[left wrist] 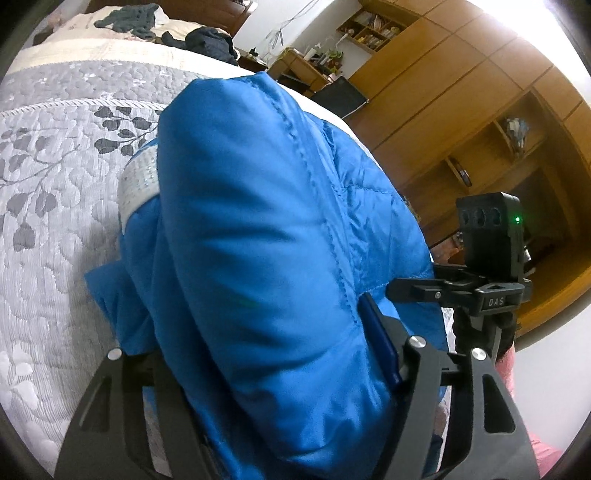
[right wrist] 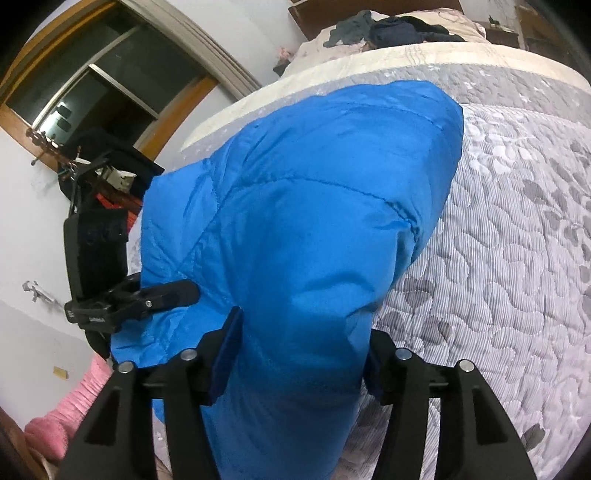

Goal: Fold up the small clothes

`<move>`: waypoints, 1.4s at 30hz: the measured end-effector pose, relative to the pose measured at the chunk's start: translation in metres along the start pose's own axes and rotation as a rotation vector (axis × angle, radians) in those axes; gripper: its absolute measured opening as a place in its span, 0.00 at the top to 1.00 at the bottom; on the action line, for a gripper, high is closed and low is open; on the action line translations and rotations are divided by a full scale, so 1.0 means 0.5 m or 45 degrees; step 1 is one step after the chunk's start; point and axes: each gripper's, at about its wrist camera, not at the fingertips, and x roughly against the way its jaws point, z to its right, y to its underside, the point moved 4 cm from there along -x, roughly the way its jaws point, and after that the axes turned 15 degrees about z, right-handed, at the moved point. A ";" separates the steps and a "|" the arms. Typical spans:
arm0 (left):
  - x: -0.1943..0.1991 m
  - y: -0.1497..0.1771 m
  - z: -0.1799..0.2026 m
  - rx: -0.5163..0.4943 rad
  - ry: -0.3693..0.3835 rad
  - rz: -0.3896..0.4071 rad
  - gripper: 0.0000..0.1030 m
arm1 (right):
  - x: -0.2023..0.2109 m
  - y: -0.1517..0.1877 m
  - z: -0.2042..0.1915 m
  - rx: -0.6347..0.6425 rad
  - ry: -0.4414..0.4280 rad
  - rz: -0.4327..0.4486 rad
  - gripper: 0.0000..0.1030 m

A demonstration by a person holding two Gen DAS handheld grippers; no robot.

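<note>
The blue padded jacket [left wrist: 266, 236] bulges so close to both cameras that it hides much of the bed beyond it, and its lower part runs out of the bottom of each view. In the left wrist view only the right blue pad [left wrist: 380, 350] of the left tongs [left wrist: 258, 369] shows clearly; the other is buried behind the cloth. In the right wrist view the left pad [right wrist: 227, 354] is plain, while the far one is mostly covered by the fabric.

The jacket [right wrist: 303, 221] is bright blue, shiny and quilted, with stitched seams crossing it. A white band [left wrist: 138, 184], perhaps lining or a hem, peeks out at its left edge; what it is cannot be told. The garment is lifted above the grey leaf-patterned quilt [left wrist: 55, 184] of the bed, bunched between the two tools.

One jacket is held by two tongs. The left tongs are closed on a thick fold of it, and the right tongs [right wrist: 299, 354] likewise clamp a bunched fold, their fingers kept somewhat apart by the padding. Each camera also catches the other tool's black body [left wrist: 487, 258] beside the jacket.

Dark clothes [right wrist: 391, 26] lie heaped at the far end of the bed; their number is unclear. A pink sleeve [right wrist: 74, 402] shows at the edge.
</note>
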 end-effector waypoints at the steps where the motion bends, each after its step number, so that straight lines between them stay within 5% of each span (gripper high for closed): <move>1: -0.001 0.001 -0.003 0.002 -0.005 0.008 0.33 | -0.005 0.000 -0.005 0.001 0.005 -0.003 0.40; 19: 0.038 0.014 0.007 -0.012 -0.052 0.047 0.27 | -0.072 0.010 -0.064 0.028 0.139 -0.032 0.17; 32: 0.066 0.019 0.014 -0.025 -0.079 0.069 0.26 | -0.066 0.008 -0.068 0.041 0.179 -0.018 0.16; 42: 0.153 0.016 0.015 -0.069 -0.164 0.150 0.23 | 0.025 0.024 -0.126 0.158 0.293 0.076 0.16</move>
